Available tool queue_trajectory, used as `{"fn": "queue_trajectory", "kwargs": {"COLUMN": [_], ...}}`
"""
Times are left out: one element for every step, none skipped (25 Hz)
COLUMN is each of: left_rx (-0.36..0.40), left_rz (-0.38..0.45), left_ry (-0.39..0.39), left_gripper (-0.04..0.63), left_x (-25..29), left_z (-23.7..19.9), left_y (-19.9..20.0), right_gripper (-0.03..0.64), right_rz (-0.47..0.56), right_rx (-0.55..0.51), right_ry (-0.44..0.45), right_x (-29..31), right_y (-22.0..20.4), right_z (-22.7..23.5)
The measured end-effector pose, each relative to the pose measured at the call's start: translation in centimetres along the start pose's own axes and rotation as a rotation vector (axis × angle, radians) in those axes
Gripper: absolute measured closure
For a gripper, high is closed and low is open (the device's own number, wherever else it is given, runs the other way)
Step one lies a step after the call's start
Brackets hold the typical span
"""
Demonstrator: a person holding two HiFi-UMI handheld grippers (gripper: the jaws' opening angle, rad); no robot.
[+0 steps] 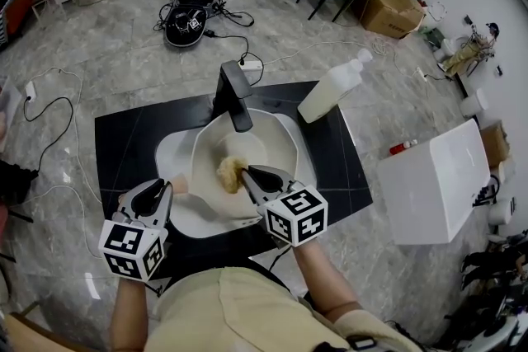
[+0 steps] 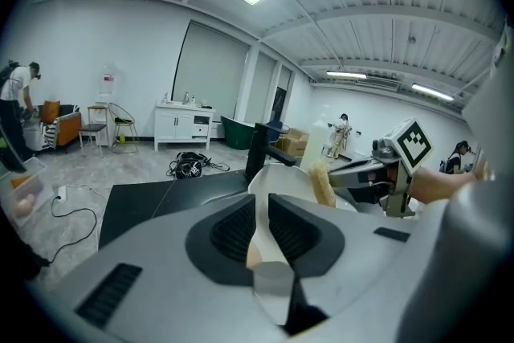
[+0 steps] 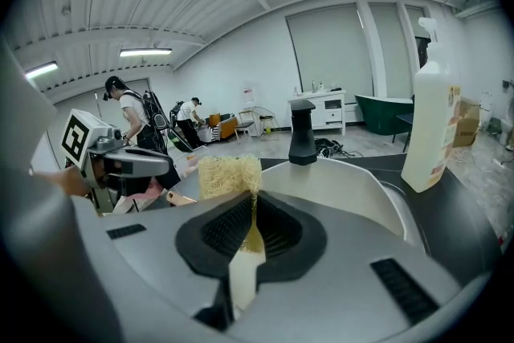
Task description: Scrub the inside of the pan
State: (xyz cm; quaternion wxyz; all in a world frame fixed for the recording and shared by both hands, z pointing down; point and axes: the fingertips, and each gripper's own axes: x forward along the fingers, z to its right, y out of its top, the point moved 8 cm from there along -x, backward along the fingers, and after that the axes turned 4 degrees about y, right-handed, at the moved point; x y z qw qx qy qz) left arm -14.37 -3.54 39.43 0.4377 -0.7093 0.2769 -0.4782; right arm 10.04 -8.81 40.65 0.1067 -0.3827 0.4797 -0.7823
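A cream pan sits tilted in the white sink under the black faucet. My left gripper is at the pan's left side, shut on its tan handle. In the left gripper view the jaws pinch the thin handle, with the pan wall just beyond. My right gripper is shut on a yellow fibrous scrubber, held inside the pan against its bottom. The right gripper view shows the scrubber sticking up from the jaws in front of the pan.
The sink rests on a black mat on the grey floor. A white bottle lies at the mat's far right corner. A white box stands to the right. Cables and a power strip lie beyond the faucet.
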Motion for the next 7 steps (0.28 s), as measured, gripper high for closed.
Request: {"fn": "queue_trajectory", "kwargs": {"left_rx": [0.000,0.001,0.001,0.001,0.001,0.001,0.000], "left_rz": [-0.001,-0.001,-0.002,-0.003,-0.003,-0.003,-0.003], "left_ry": [0.000,0.001,0.001,0.002,0.003,0.003,0.004], "left_gripper": [0.538,0.538,0.538,0.538,0.538,0.538,0.538], "left_x": [-0.02,-0.03,-0.03,-0.03,-0.02,-0.02,-0.01], "left_z": [-0.01,-0.01,-0.01,-0.01,-0.01,-0.02,-0.02], "left_y": [0.02,0.03,0.02,-0.01,-0.04,-0.06,-0.08], "right_gripper": [0.586,0.586,0.586,0.586,0.586,0.586,0.586], "right_rz": [0.000,0.000,-0.002,-0.003,-0.004,-0.005,-0.007], "right_rx": [0.000,0.000,-0.001,-0.001,-0.001,0.000,0.001], "right_ry": [0.001,0.001,0.002,0.002,0.004,0.005,0.006], "right_x": [0.02,0.04,0.06,0.08,0.12,0.16,0.21], "right_y": [0.02,0.02,0.00,-0.03,-0.07,-0.11,-0.15], "right_z": [-0.04,-0.07,-0.09,-0.09,-0.07,-0.05,-0.02]}}
